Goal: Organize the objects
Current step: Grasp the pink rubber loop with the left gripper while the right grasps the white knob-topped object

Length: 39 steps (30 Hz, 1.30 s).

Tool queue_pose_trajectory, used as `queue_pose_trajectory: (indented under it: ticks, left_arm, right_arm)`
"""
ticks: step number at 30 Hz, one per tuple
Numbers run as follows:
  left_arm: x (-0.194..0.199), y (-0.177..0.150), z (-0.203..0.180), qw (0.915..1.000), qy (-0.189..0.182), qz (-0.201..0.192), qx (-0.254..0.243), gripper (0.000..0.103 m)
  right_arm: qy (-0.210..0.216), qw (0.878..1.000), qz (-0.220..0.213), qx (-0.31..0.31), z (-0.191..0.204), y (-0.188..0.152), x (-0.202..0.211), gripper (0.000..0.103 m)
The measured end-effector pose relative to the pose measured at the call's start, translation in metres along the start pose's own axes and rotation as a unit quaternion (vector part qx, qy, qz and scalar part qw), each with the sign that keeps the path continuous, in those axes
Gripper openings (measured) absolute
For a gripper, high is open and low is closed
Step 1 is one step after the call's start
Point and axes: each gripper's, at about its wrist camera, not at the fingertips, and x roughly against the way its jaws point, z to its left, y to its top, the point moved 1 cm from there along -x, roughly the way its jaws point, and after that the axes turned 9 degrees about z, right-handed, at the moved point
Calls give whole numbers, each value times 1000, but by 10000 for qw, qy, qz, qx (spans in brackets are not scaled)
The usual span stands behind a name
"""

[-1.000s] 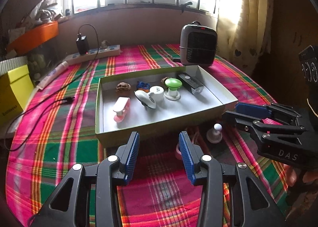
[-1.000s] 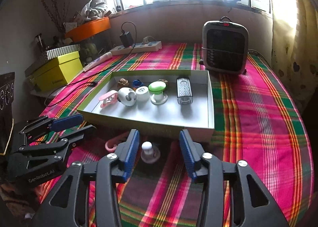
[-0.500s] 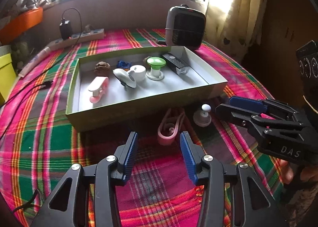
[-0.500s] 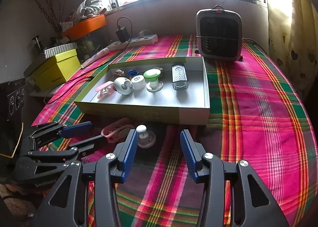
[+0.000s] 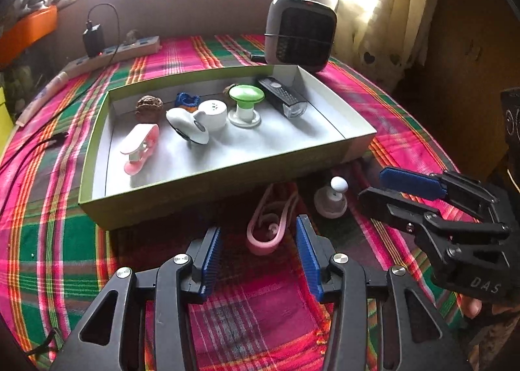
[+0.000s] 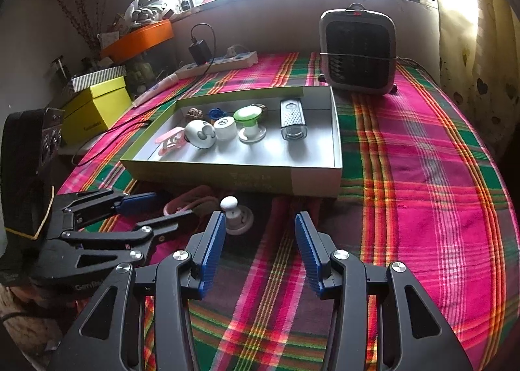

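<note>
1. The left gripper (image 5: 256, 250) hangs low over the plaid cloth (image 5: 42, 208), its blue pads apart with nothing pressed between them.
2. In the left wrist view, a pink clip (image 5: 269, 224) lies on the cloth at 12 o'clock from that gripper, just past the fingertips and partly in line with the gap; no pad touches it.
3. The right gripper (image 6: 260, 241) is also parted and empty, pointing down at the cloth.
4. In the right wrist view, a white knob on a round base (image 6: 235, 215) stands at about 11 o'clock from the right gripper, just beside its left pad; whether they touch I cannot tell.
5. Both the clip and the knob sit on the cloth just outside the near wall of the shallow box (image 5: 195, 182).
6. Inside the box, from 9 to 3 o'clock in the left wrist view: a second pink clip (image 5: 139, 150), a white mouse-shaped gadget (image 5: 187, 125), a white jar (image 5: 213, 114), a green-topped stand (image 5: 245, 104) and a black grater (image 5: 282, 99).
7. A brown lump (image 5: 148, 106) and a blue item (image 5: 187, 99) lie along the box's far wall.
8. A small heater (image 5: 299, 33) stands beyond the box at 1 o'clock; a power strip (image 5: 113, 54) lies at 10 o'clock.
</note>
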Motion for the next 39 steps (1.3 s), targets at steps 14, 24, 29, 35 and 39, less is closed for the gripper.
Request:
queue_pose_trajectory:
  ticks: [14, 24, 29, 35, 39]
  left_arm:
    - [-4, 4, -3, 9999, 142, 15, -61, 34]
    - [-1, 0, 1, 10000, 88, 4, -6, 25]
    - [2, -3, 4, 10000, 84, -8, 48, 24]
    - [6, -10, 12, 9998, 86, -28, 163, 24]
    - [8, -12, 17, 9997, 81, -45, 245, 24]
  right_arm:
    - [-5, 10000, 82, 22, 2, 1, -4, 46]
    - [-58, 9998, 142, 96, 9, 2, -6, 46]
    - [-74, 9995, 227, 195, 15, 3, -12, 46]
    - [-187, 9984, 356, 388, 25, 5, -21, 46]
    - [-292, 9972, 471, 497, 29, 7, -28, 46]
